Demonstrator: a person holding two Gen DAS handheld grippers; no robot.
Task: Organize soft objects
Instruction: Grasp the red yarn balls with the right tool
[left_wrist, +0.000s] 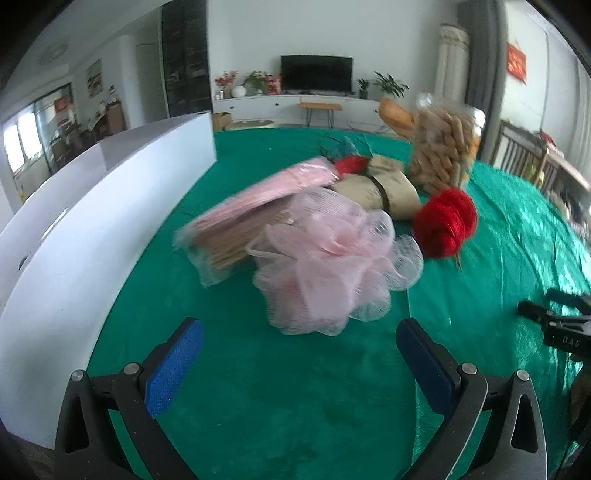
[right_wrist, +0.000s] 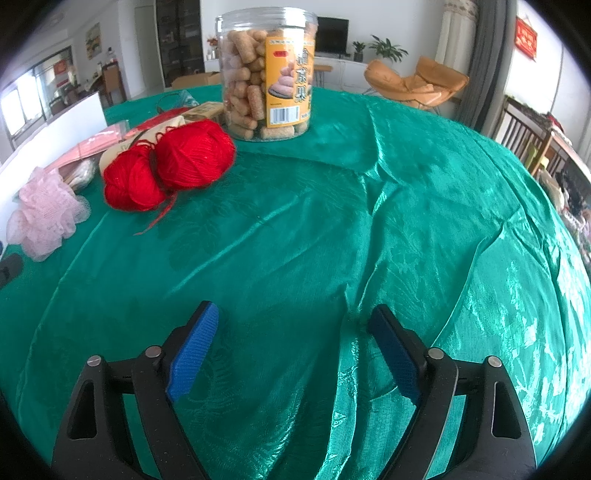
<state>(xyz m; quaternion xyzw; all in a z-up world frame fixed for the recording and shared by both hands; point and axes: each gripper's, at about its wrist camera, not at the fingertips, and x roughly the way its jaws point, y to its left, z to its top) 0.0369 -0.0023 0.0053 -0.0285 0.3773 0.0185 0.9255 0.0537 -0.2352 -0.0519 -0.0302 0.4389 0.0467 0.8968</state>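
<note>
A pink mesh bath pouf (left_wrist: 325, 266) lies on the green tablecloth (left_wrist: 258, 387), just ahead of my open, empty left gripper (left_wrist: 299, 332). Behind it lie a pink plastic-wrapped packet (left_wrist: 258, 206), a brown paper bundle (left_wrist: 384, 188) and red yarn (left_wrist: 445, 221). In the right wrist view the red yarn (right_wrist: 170, 166) and the pouf (right_wrist: 44, 214) sit far left. My right gripper (right_wrist: 295, 325) is open and empty over bare cloth (right_wrist: 369, 221).
A white box (left_wrist: 74, 236) stands along the left. A clear jar of snack sticks (right_wrist: 267, 74) stands at the back. The right gripper (left_wrist: 554, 325) shows at the left wrist view's right edge. Chairs stand beyond the table's right side.
</note>
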